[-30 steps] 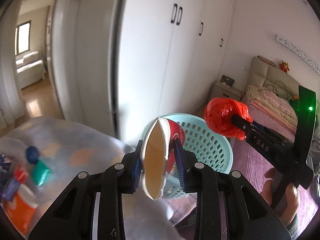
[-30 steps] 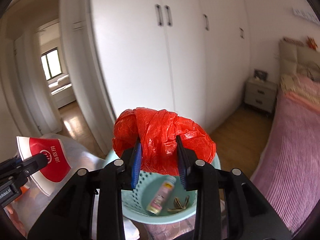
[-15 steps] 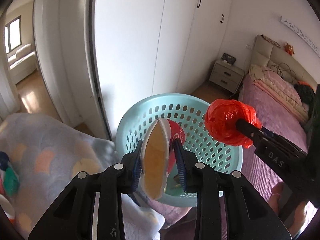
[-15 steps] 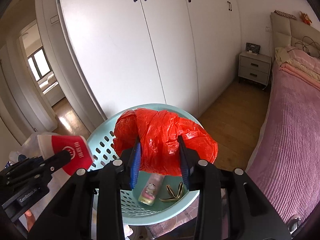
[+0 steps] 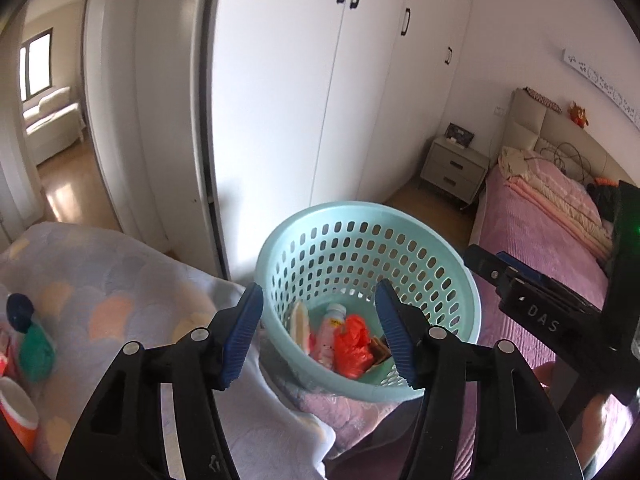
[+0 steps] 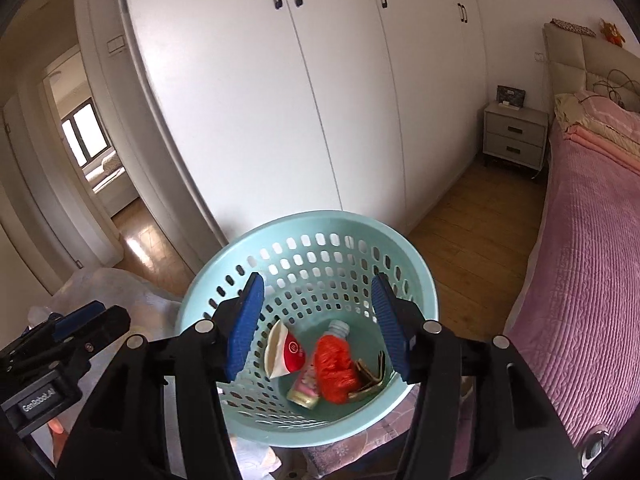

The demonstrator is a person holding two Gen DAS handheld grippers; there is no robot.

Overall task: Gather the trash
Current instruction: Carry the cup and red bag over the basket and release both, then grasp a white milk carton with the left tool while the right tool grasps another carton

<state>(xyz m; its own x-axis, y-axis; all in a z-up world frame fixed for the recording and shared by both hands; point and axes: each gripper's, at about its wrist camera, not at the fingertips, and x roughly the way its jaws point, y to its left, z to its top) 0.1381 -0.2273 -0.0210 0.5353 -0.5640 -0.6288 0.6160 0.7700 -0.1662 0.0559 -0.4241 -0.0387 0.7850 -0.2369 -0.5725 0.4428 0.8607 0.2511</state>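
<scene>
Bedroom, white wardrobe point(image 6: 280, 120) behind. Your left gripper point(image 5: 320, 336) and right gripper point(image 6: 318, 326) both opening, nothing between jaws. Red bag point(image 6: 334, 368) and paper cup point(image 6: 284, 354) lie in teal basket point(image 6: 424, 280).

Perforated, smooth plastic laundry basket point(image 6: 424, 292); crinkled glossy red plastic bag point(image 6: 334, 368); paper cup point(image 6: 284, 354); ribbed quilted bedspread point(image 6: 584, 300); glossy wood floor point(image 6: 472, 240).

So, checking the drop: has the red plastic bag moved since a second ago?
Yes. The red plastic bag has left the right gripper, whose jaws are opening, and lies low in the basket, beside the bottle.
</scene>
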